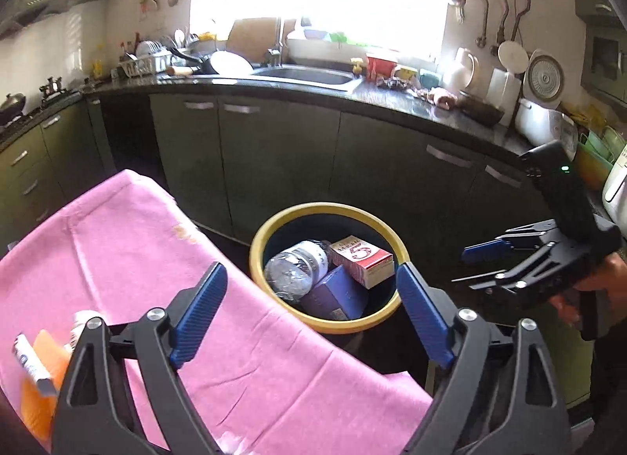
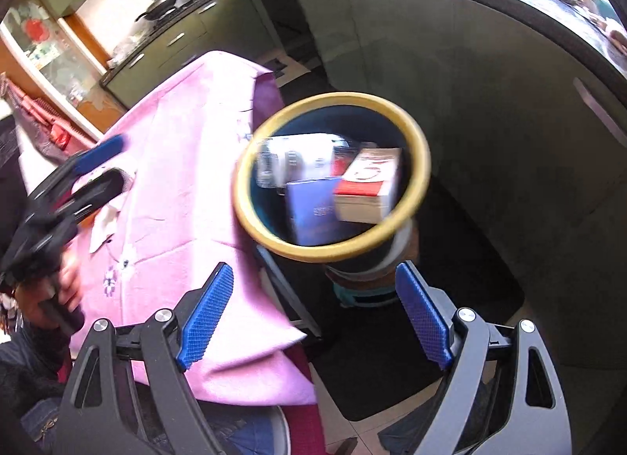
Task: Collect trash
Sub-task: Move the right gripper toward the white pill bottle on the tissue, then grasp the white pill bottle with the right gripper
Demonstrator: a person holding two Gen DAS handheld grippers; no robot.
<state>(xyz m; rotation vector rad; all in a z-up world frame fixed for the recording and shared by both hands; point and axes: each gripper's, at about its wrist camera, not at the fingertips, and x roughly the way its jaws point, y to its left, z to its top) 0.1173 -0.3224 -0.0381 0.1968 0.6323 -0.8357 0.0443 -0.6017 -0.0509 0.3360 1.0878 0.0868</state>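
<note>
A dark bin with a yellow rim (image 1: 330,326) (image 2: 333,254) stands on the floor beside the pink-covered table (image 1: 137,239) (image 2: 176,180). Inside lie a crumpled clear bottle (image 1: 298,269) (image 2: 280,161), a red and white box (image 1: 362,259) (image 2: 370,184) and a purple box (image 1: 337,294) (image 2: 313,208). My left gripper (image 1: 311,318) (image 2: 117,161) is open over the table's edge, facing the bin, nothing between its fingers. My right gripper (image 2: 313,318) (image 1: 470,267) is open and empty above the bin's near side. On the table at the left sit a white tube (image 1: 33,361), an orange packet (image 1: 43,396) and a small white bottle (image 1: 80,323).
Dark green cabinets (image 1: 274,149) under a black counter (image 1: 392,100) with a sink (image 1: 309,75) run behind the bin. Dishes, a kettle and a rice cooker (image 1: 544,125) crowd the counter. A dark mat (image 2: 411,337) covers the floor below the bin.
</note>
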